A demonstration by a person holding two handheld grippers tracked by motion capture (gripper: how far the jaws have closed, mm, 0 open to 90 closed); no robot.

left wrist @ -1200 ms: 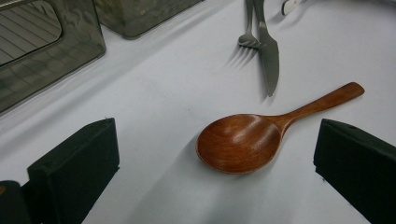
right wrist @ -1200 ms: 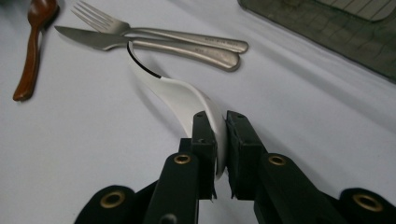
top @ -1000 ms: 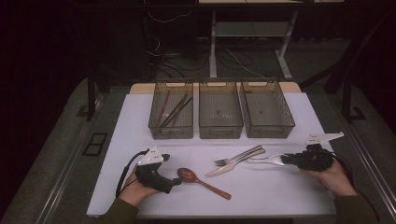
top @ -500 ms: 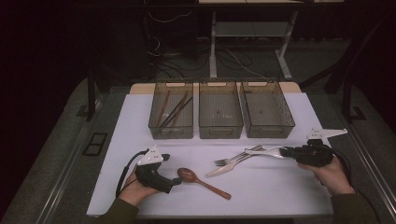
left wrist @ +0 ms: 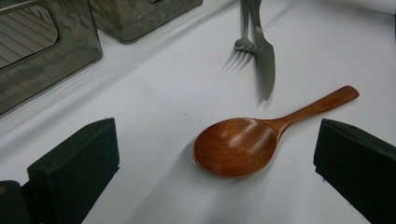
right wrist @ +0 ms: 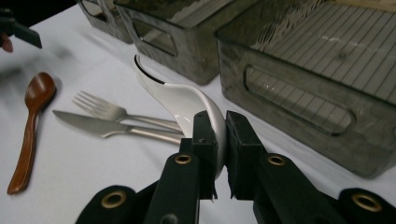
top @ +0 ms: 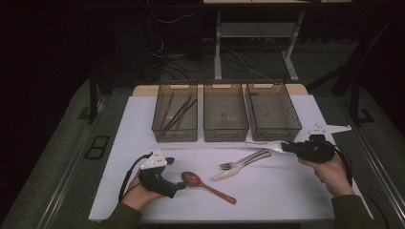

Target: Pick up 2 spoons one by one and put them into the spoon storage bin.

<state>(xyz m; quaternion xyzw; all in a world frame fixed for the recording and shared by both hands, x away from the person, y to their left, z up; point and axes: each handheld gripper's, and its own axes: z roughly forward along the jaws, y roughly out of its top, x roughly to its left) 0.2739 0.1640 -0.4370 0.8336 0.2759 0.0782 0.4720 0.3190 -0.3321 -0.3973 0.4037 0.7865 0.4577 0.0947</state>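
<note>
My right gripper [top: 288, 147] is shut on the bowl end of a white spoon [top: 264, 144], held just above the white table in front of the right bin [top: 273, 134]. In the right gripper view the white spoon [right wrist: 180, 99] is pinched between the pads, and its handle points away toward the bins. My left gripper [top: 178, 186] rests open on the table at the front left. A wooden spoon [left wrist: 233, 147] lies between its spread jaws, and neither pad touches it. The wooden spoon [top: 194, 180] has its handle pointing right and toward the front.
A metal fork [top: 244, 159] and knife [top: 232, 171] lie side by side at mid-table. Three clear bins stand in a row behind. The left bin [top: 175, 134] holds chopsticks [top: 177, 112]. The middle bin [top: 225, 134] and the right bin look bare.
My right gripper has risen a little and moved toward the right bin, taking the white spoon with it off the fork and knife. The left gripper has stayed put.
</note>
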